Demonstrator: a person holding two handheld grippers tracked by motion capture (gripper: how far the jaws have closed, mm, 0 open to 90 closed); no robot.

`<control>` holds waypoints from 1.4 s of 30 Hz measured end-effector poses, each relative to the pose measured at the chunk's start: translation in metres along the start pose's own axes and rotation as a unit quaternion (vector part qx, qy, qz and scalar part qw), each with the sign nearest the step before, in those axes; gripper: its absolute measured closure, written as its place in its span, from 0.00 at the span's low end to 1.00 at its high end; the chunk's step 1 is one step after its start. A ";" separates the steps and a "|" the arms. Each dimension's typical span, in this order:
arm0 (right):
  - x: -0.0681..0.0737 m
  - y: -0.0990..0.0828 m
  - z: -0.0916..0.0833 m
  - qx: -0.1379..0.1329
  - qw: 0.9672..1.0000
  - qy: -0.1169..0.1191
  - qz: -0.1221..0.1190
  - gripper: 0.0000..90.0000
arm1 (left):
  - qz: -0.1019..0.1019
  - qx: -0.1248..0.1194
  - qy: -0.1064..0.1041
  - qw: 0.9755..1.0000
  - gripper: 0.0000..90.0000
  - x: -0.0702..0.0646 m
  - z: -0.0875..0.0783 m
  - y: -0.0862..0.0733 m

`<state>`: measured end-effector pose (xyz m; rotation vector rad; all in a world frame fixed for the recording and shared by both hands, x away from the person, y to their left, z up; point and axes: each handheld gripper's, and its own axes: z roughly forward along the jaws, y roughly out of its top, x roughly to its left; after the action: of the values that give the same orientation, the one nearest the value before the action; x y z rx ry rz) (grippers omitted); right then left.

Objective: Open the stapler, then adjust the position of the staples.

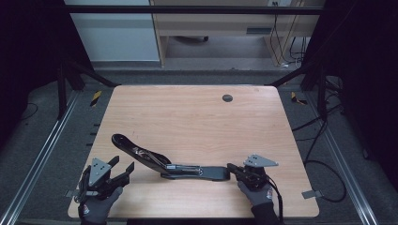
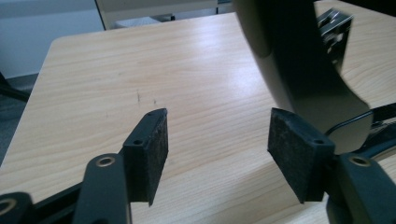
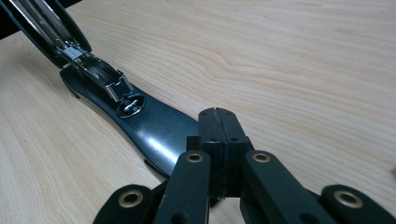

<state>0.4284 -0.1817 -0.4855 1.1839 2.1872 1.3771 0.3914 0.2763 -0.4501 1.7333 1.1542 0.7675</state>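
Stapler (image 1: 187, 169) lies near the front edge of the table (image 1: 197, 117), swung wide open: its base rests flat and its top arm (image 1: 136, 149) slopes up and away to the left. The right gripper (image 1: 236, 170) has its jaws pressed together with nothing between them, and their tips bear down on the base's right end (image 3: 159, 135), or sit just over it. The left gripper (image 1: 123, 171) is left of the stapler, its jaws spread wide and empty, with the raised arm (image 2: 299, 70) looming just beyond one pad (image 2: 294, 158).

To do this step well, the right gripper would best keep the base pinned flat, while the left lines its pads up on both sides of the arm before closing, so the stapler does not skid or twist.

Beyond the stapler, the pale wooden table has a round grommet (image 1: 227, 98) near its far edge. Past that, grey carpet, a desk and loose cables show in a dim room.
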 end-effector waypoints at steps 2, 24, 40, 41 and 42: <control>-0.004 0.001 -0.003 -0.002 1.000 -0.003 -0.001 1.00 | 0.000 0.003 0.000 1.000 0.44 0.001 0.002 -0.002; -0.054 0.013 -0.040 0.024 0.995 -0.100 0.012 0.94 | -0.002 0.030 0.016 0.999 0.55 0.008 0.016 -0.020; -0.079 0.024 -0.025 0.111 0.986 -0.123 -0.011 0.82 | 0.006 0.054 0.017 0.998 0.48 0.007 0.025 -0.024; -0.080 0.024 -0.023 0.115 0.985 -0.124 -0.018 0.82 | 0.007 0.053 0.018 0.998 0.48 0.007 0.024 -0.024; -0.081 0.024 -0.022 0.119 0.985 -0.122 -0.018 0.82 | 0.008 0.053 0.018 0.998 0.48 0.007 0.024 -0.024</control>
<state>0.4764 -0.2526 -0.4682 1.3091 2.2258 0.9197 0.4055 0.2790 -0.4813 1.8240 1.2253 0.7622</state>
